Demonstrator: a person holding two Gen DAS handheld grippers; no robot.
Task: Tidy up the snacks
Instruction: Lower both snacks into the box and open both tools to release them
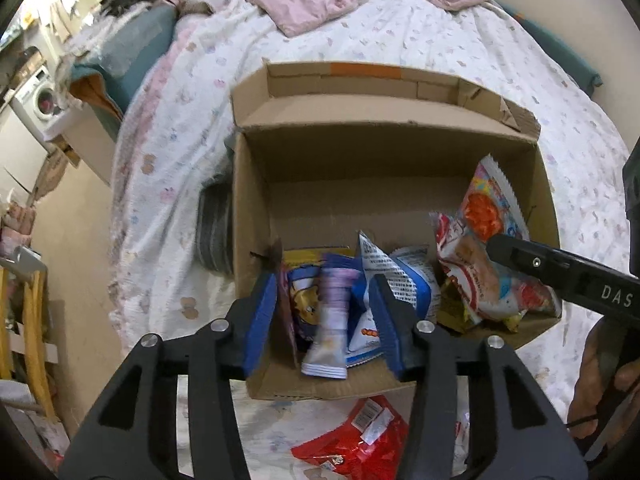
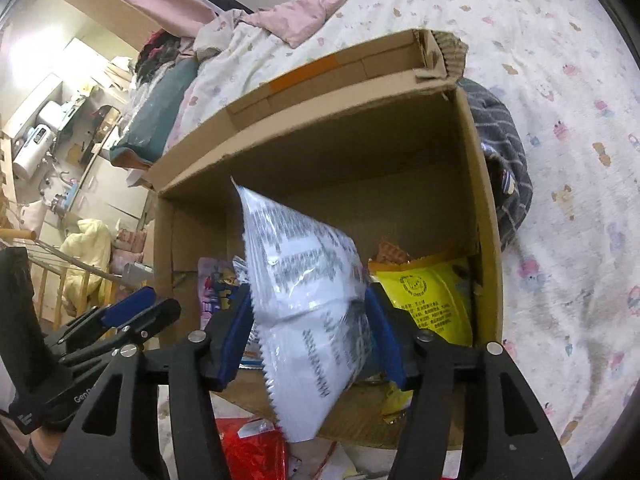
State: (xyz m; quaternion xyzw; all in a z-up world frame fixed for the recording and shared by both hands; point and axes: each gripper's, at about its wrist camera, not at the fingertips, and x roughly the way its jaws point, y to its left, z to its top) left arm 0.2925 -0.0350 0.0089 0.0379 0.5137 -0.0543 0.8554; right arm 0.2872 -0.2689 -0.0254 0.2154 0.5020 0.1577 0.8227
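An open cardboard box (image 1: 256, 208) stands on the bed and holds several snack packets. My left gripper (image 1: 328, 312) is open over the box's near edge. A blurred purple-and-white packet (image 1: 334, 320) hangs between its blue pads without touching them. My right gripper (image 2: 312, 328) is shut on a white printed packet (image 2: 304, 292) and holds it inside the box (image 2: 486, 216), beside a yellow packet (image 2: 432, 300). In the left wrist view this same packet shows its colourful side (image 1: 484, 248) at the box's right, in the right gripper's fingers (image 1: 520, 258).
A red packet (image 1: 360, 436) lies on the bedspread in front of the box, also in the right wrist view (image 2: 248, 452). A dark striped cloth (image 2: 504, 168) lies beside the box. The bed (image 1: 400, 36) carries pink bedding at the far end. Furniture and clutter stand to the left.
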